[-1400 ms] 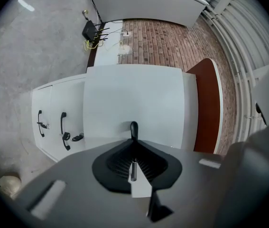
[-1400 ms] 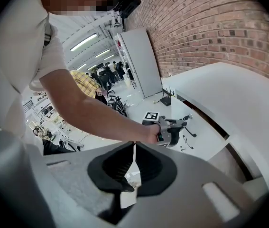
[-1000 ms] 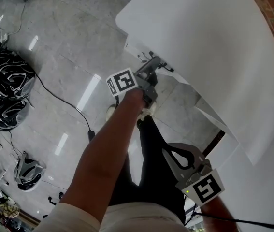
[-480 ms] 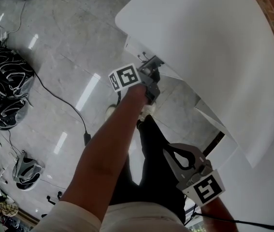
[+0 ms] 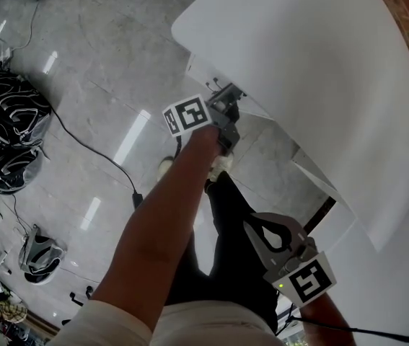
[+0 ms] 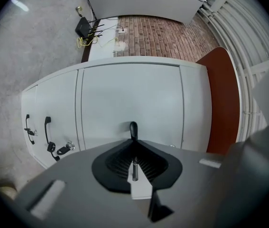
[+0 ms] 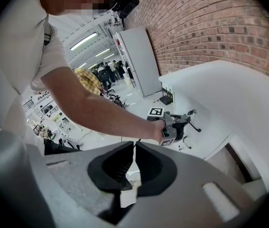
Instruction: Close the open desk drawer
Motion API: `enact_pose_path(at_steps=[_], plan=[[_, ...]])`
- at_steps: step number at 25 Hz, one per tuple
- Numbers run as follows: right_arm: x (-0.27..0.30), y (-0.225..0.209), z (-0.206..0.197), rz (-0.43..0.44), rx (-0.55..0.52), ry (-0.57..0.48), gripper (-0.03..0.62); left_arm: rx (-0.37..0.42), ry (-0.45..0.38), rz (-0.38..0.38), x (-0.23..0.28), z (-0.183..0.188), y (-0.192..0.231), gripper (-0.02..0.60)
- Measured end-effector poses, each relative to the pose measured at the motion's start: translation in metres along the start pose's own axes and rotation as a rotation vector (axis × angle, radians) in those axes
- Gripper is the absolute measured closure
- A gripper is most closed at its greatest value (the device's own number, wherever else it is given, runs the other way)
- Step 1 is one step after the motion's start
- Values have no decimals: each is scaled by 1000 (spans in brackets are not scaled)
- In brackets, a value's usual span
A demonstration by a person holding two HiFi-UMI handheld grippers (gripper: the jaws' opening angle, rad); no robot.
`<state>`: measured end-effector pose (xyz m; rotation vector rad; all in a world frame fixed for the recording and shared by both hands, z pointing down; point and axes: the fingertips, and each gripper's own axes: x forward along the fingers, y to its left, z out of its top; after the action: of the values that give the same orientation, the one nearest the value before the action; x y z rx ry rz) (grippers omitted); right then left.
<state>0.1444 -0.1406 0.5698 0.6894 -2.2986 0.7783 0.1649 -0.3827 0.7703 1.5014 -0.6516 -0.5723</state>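
Observation:
A white desk (image 5: pixel 312 56) fills the upper right of the head view. My left gripper (image 5: pixel 227 98) reaches level under its front edge. In the left gripper view the white drawer front (image 6: pixel 129 99) stands close ahead and looks flush with the panels beside it. Its black handle (image 6: pixel 133 128) sits right at my left gripper's (image 6: pixel 133 139) tips; the jaws are opening but still pinch it. My right gripper (image 5: pixel 250 222) hangs low at the bottom right, shut with nothing in it. It (image 7: pixel 135 144) looks toward my left gripper (image 7: pixel 184 120) at the desk.
Left of the drawer are two more black handles (image 6: pixel 47 125) and a lock with keys (image 6: pixel 62 149). A heap of black bags (image 5: pixel 6 132) and a black cable (image 5: pixel 96 153) lie on the grey floor. The person's legs stand below the left arm. A brick wall (image 6: pixel 162 32) runs behind.
My left gripper has moved in toward the desk with the handle, and the drawer front has gone in under the desk edge. It has kept still since. The right gripper has not moved.

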Motion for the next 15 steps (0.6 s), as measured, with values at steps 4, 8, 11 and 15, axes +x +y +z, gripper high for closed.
enact_pose_path(at_steps=[4,8,11,15], plan=[[-2,4,1,-8,3,5,580,29,14,37,-5,2,3,540],[-6,10,10,-14,-6,-20,580,77,53,85,-11,2,-5,482],[-11,21,21,-18,-14,-38,580,92,75,105,-22,1,-16,462],[-21,35,41,-29,-27,-64,580,102,86,128,-48,3,-33,473]])
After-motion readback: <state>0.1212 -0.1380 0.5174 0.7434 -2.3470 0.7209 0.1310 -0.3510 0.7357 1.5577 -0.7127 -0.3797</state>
